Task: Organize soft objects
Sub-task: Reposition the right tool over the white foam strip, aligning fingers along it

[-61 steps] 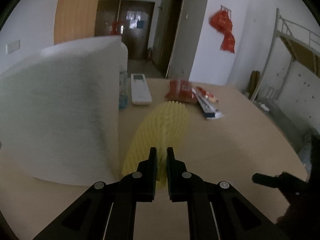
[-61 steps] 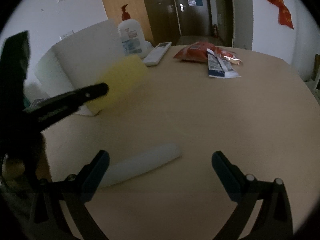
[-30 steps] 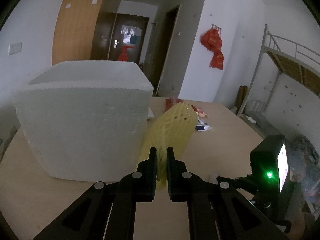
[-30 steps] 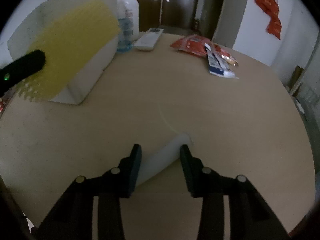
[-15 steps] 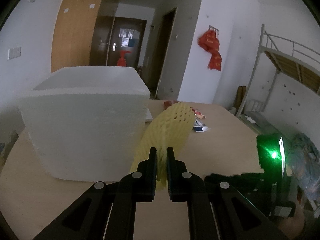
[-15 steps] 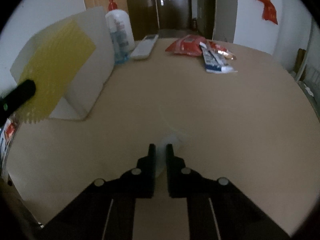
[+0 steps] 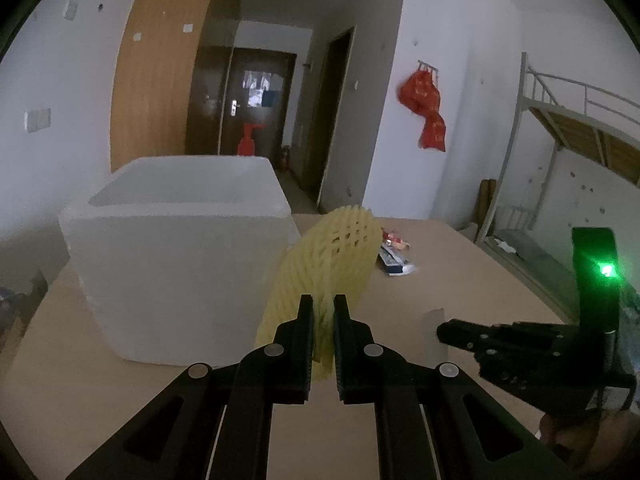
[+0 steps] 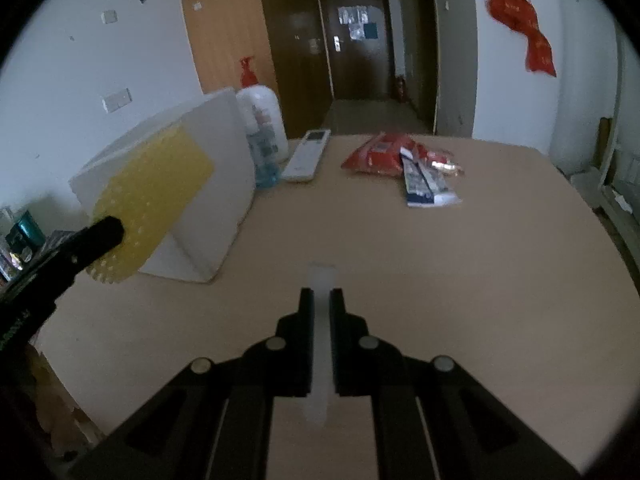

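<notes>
My left gripper (image 7: 323, 305) is shut on a yellow foam net sleeve (image 7: 332, 256) and holds it up in the air, just right of a white styrofoam box (image 7: 176, 248). The sleeve (image 8: 152, 200) and the box (image 8: 224, 152) also show at the left of the right wrist view. My right gripper (image 8: 321, 298) is shut on a white foam sheet (image 8: 320, 280) and holds it edge-on above the tan table (image 8: 440, 280). The right gripper also shows at the right of the left wrist view, with the foam sheet (image 7: 432, 322) at its tip.
A pump bottle (image 8: 262, 136), a white remote (image 8: 306, 156), red snack bags (image 8: 384, 152) and a blue-white packet (image 8: 424, 188) lie at the table's far side. Cans and clutter (image 8: 24, 236) stand off the table's left edge. A bunk bed (image 7: 580, 128) stands right.
My right gripper closed on the white foam sheet and lifted it off the table. My left gripper rose with the yellow sleeve beside the box.
</notes>
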{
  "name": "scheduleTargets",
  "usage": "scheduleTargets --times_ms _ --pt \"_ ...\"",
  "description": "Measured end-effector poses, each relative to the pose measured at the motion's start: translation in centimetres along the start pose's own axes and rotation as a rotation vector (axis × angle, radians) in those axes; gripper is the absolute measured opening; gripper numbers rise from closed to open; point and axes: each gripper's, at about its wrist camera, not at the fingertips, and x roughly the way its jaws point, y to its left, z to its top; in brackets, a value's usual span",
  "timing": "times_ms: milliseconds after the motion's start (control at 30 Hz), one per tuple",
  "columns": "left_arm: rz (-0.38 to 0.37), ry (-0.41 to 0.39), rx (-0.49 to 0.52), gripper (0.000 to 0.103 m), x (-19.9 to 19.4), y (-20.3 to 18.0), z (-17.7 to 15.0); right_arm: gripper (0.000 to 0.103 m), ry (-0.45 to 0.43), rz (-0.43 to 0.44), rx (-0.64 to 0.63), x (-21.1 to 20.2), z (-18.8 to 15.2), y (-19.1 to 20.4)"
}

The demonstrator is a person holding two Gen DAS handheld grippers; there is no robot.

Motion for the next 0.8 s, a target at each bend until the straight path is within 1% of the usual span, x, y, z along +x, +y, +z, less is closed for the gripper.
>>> scheduleTargets --times_ms 100,333,433,533,567,600,633,667,700,800 --pt "0.012 -0.017 0.000 0.010 -0.9 -0.1 -0.2 0.009 -0.038 0.005 -0.015 -1.4 0.2 0.2" --pt "0.060 -0.079 -0.001 0.009 -3.7 -0.9 0.2 0.009 -0.161 0.034 -0.052 -5.8 0.8 1.0" --pt "0.073 -0.091 0.006 0.010 -4.4 -1.0 0.0 0.010 -0.169 0.048 -0.060 -6.6 0.7 0.9" --pt "0.082 -0.093 0.005 0.010 -4.6 -1.0 -0.2 0.011 -0.135 0.054 -0.051 -5.7 0.2 0.3" --pt "0.087 -0.093 0.005 0.010 -4.6 -0.9 -0.2 0.014 -0.114 0.069 -0.056 -5.0 0.0 0.3" --pt "0.088 -0.094 0.006 0.010 -4.8 -1.0 -0.2 0.028 -0.098 0.080 -0.061 -4.4 -0.1 0.3" --pt "0.092 -0.096 0.007 0.010 -4.8 -1.0 0.0 0.051 -0.081 0.080 -0.070 -3.9 -0.2 0.5" --pt "0.099 -0.099 0.007 0.010 -4.8 -1.1 0.1 0.062 -0.064 0.072 -0.090 -3.2 -0.3 0.9" --pt "0.103 -0.100 0.006 0.010 -4.9 -1.0 0.1 0.069 -0.059 0.068 -0.107 -2.8 -0.4 1.2" --pt "0.107 -0.096 -0.009 0.010 -4.8 -0.5 0.1 0.069 -0.041 0.085 -0.135 -1.5 -0.8 1.9"
